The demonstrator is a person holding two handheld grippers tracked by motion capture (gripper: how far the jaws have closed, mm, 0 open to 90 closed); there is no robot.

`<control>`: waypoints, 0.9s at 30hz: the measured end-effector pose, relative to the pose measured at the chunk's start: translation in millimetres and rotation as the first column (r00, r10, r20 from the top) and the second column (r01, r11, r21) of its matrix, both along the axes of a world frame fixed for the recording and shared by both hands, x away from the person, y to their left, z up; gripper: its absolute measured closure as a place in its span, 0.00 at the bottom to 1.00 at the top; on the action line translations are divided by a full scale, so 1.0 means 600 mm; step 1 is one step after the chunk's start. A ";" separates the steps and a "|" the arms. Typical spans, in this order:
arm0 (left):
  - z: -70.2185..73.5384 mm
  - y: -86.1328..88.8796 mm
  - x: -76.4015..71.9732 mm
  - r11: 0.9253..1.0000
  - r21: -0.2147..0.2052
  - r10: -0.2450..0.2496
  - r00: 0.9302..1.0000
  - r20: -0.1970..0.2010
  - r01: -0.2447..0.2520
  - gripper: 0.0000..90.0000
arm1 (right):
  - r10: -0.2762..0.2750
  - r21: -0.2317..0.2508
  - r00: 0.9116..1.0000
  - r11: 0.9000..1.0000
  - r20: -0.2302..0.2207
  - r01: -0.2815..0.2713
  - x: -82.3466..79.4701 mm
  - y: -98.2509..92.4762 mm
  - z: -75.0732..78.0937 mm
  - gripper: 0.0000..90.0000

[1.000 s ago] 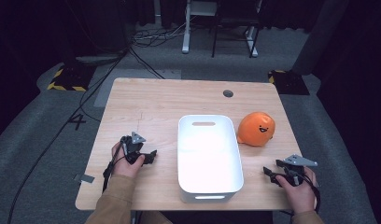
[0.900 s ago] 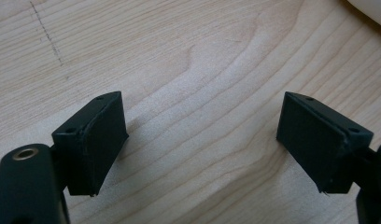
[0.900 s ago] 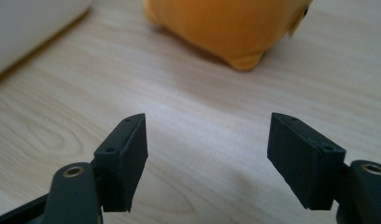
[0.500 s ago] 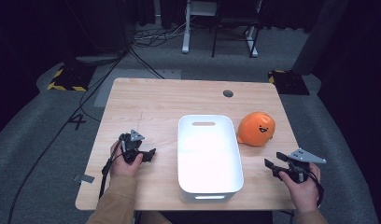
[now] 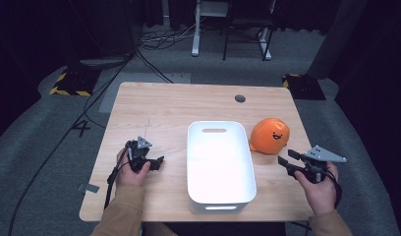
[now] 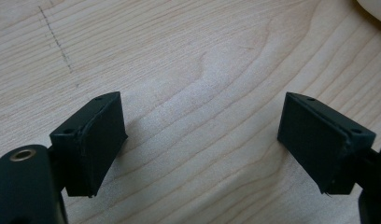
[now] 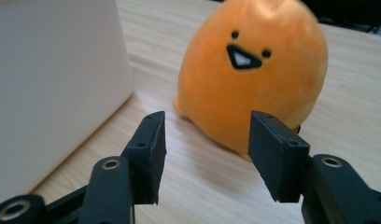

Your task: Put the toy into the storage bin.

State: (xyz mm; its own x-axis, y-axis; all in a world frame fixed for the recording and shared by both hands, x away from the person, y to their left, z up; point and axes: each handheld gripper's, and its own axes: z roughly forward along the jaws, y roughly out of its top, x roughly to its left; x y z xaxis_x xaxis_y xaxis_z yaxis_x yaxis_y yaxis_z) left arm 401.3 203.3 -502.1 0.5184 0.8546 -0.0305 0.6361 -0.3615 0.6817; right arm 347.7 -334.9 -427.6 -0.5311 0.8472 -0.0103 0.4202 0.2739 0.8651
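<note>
An orange plush toy [image 5: 270,135] with a small black face sits on the wooden table, just right of a white plastic bin [image 5: 219,164]. My right gripper [image 5: 288,163] stands open a little in front of the plush toy [image 7: 251,70], its jaws apart with nothing between them [image 7: 205,156]. The bin's white wall [image 7: 53,70] rises at the left of the right gripper view. My left gripper [image 5: 154,162] rests open over bare wood left of the bin; in the left gripper view its jaws [image 6: 198,144] are spread wide above the tabletop.
The bin stands in the middle of the table [image 5: 164,105], near the front edge. A round cable hole [image 5: 240,98] is at the back right. Cables and chair legs lie on the floor beyond the table.
My right gripper has shifted slightly right and towards the plush toy. The left gripper has edged a little forward on the table.
</note>
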 end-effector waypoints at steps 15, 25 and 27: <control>0.000 0.000 0.000 1.000 0.001 0.001 1.000 -0.001 -0.001 0.17 | 0.014 -0.071 0.999 0.997 0.030 -0.012 0.050 0.007 0.061 0.56; 0.000 -0.001 -0.001 1.000 0.001 0.003 1.000 0.002 -0.003 0.17 | 0.009 -0.003 0.999 1.000 0.048 -0.009 0.093 -0.001 0.084 0.57; -0.001 -0.001 -0.002 1.000 -0.003 0.009 1.000 0.007 -0.009 0.17 | 0.015 0.005 0.998 1.000 0.054 -0.016 0.106 -0.003 0.087 0.57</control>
